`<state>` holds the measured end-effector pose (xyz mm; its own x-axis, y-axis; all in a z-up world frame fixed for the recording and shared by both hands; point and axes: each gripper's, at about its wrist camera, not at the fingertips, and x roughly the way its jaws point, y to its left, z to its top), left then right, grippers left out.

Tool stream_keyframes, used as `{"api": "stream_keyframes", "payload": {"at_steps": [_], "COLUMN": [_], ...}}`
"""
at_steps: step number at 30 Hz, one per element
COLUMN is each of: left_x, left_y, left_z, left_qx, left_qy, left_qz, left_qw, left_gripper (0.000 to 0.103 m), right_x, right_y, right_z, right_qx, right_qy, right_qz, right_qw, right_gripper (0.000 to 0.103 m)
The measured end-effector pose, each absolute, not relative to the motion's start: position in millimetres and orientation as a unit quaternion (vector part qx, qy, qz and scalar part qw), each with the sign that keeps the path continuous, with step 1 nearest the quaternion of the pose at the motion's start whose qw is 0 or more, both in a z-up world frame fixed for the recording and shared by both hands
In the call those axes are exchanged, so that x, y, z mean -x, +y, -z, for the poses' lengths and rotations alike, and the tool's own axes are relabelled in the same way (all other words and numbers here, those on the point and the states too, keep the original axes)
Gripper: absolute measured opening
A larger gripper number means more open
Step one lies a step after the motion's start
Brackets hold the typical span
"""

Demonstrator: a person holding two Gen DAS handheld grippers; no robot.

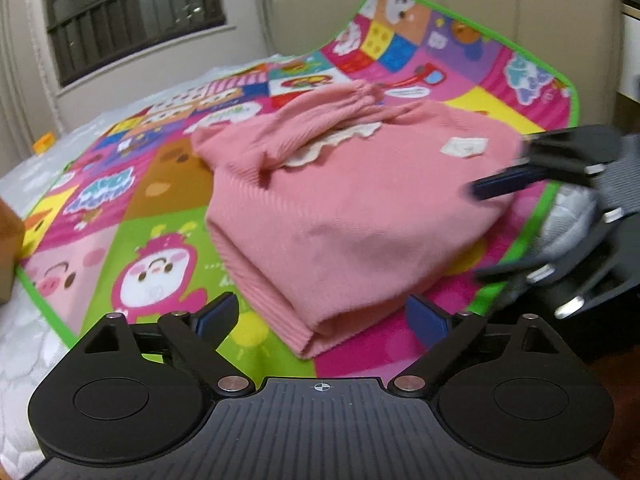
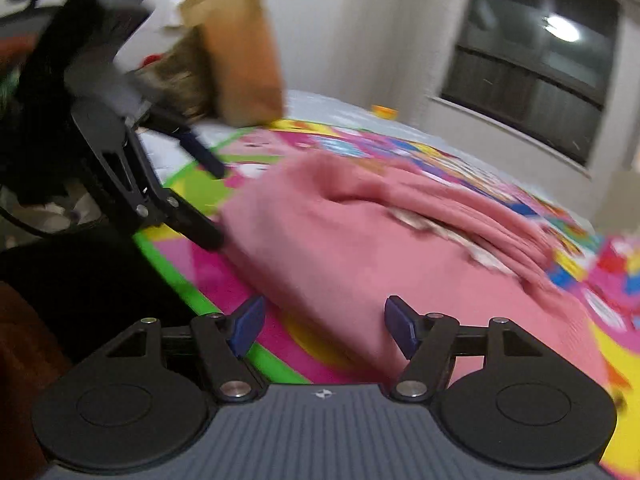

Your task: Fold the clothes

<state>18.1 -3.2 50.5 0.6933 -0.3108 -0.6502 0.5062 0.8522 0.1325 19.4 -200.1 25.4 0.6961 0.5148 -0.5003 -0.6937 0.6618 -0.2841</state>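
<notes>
I see the folded pink sweater [image 1: 344, 204] lying on the play mat [image 1: 160, 196]. My left gripper [image 1: 320, 320] and right gripper [image 2: 325, 326] both gape released, empty, just beside the sweater's near edge. A brown paper bag [image 2: 240, 52] stands beyond the sweater; its contents are blurred.

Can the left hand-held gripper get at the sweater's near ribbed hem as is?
Probably yes: left hand-held gripper is open, and the pink sweater hem lies just ahead between its fingers, nothing between.
</notes>
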Motion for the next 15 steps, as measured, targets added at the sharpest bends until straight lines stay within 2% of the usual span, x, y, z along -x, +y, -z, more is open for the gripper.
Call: {"api": "stream_keyframes", "payload": {"at_steps": [1, 3, 8, 13, 15], "left_x": [-14.9, -10.0, -21.9, -46.9, -56.5], "left_y": [-3.0, 0.2, -6.9, -49.8, -62.8], "left_z": [-51.4, -52.4, -51.2, -38.2, -26.8], "left_qx": [-0.155, -0.152, -0.128, -0.175, -0.229], "left_qy": [0.319, 0.318, 0.302, 0.251, 0.229], "left_qz": [0.227, 0.228, 0.221, 0.182, 0.134], "left_qw": [0.907, 0.908, 0.919, 0.934, 0.937], "left_gripper": [0.095, 0.095, 0.097, 0.098, 0.097], "right_x": [-24.3, -40.1, -40.4, -40.0, -36.2], "right_y": [-191.4, -192.1, -208.6, -225.1, -229.2], "right_z": [-25.4, -44.5, -81.3, -117.7, -122.2], "right_qx": [0.247, 0.222, 0.170, 0.120, 0.116], "right_qy": [0.187, 0.186, 0.165, 0.144, 0.142], "right_qz": [-0.343, -0.344, -0.336, -0.327, -0.319], "right_qw": [0.887, 0.893, 0.911, 0.926, 0.930], "right_gripper": [0.040, 0.006, 0.006, 0.005, 0.005]}}
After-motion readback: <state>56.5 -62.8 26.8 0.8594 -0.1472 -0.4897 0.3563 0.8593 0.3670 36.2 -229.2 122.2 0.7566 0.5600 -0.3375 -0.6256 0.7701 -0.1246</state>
